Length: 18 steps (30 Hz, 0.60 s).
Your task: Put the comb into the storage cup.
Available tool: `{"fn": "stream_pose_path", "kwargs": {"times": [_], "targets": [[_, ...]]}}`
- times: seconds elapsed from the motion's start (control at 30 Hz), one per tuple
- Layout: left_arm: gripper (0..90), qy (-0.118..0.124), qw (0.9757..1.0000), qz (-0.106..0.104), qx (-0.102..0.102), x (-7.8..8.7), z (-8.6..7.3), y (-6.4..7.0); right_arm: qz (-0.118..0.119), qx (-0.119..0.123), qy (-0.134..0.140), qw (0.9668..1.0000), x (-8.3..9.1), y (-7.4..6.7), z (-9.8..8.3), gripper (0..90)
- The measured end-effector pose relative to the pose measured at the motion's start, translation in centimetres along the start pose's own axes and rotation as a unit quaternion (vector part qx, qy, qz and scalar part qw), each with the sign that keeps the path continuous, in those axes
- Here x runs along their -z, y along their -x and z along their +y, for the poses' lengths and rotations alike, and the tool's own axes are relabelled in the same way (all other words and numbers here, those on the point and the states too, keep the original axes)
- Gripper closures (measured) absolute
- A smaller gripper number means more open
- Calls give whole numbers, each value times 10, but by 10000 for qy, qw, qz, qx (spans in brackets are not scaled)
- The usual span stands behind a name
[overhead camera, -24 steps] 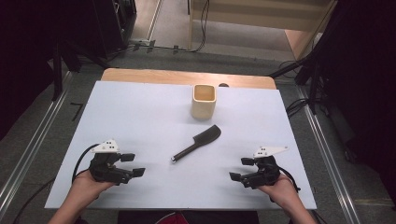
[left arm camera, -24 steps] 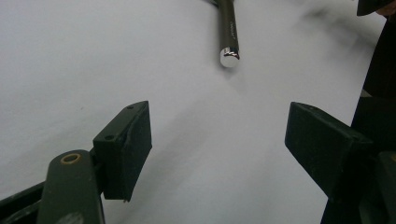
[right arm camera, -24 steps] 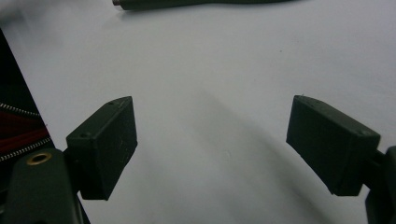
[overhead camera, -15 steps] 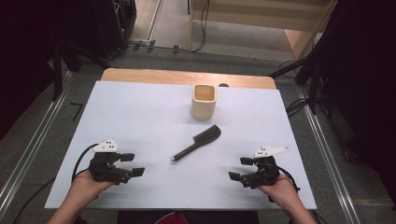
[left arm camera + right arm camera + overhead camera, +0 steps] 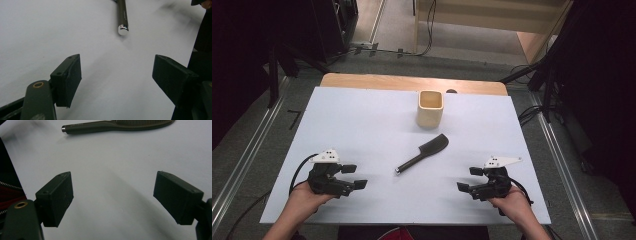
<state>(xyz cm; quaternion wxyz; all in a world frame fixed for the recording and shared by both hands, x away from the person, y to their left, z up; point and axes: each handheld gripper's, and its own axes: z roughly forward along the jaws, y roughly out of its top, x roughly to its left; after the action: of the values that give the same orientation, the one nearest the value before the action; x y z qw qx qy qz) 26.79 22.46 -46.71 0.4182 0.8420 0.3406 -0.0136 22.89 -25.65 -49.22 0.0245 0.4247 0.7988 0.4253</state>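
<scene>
1. The left gripper point(image 5: 354, 176) rests low on the white sheet point(image 5: 362, 125) at the near left corner, held in the person's left hand point(image 5: 304, 200); its jaws stand wide apart with nothing between them.
2. The right gripper point(image 5: 468, 179) sits at the near right, held in the right hand point(image 5: 512, 202); its jaws are also spread and empty.
3. The dark hairbrush point(image 5: 424, 152) lies flat near the middle of the sheet, between the two grippers and well apart from both, its handle pointing toward the near left and its head toward the far right.
4. In the left gripper view the brush's handle end point(image 5: 122, 26) lies ahead of the open jaws; in the right gripper view the brush point(image 5: 112, 125) stretches across the top, beyond the jaws.
5. The cream square cup point(image 5: 430, 108) stands upright just beyond the brush head, not touching it.
6. Compared with the earlier frames, nothing has shifted: both grippers, the brush and the cup sit in the same places, and the jaws are as wide as before.
</scene>
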Motion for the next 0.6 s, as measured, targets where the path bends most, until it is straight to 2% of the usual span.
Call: {"fn": "stream_pose_path", "kwargs": {"times": [0.6], "targets": [[246, -67, 10000, -8, 20, 0, 0, 0, 23, 16, -67, 10000, -1, 0, 0, 144]]}}
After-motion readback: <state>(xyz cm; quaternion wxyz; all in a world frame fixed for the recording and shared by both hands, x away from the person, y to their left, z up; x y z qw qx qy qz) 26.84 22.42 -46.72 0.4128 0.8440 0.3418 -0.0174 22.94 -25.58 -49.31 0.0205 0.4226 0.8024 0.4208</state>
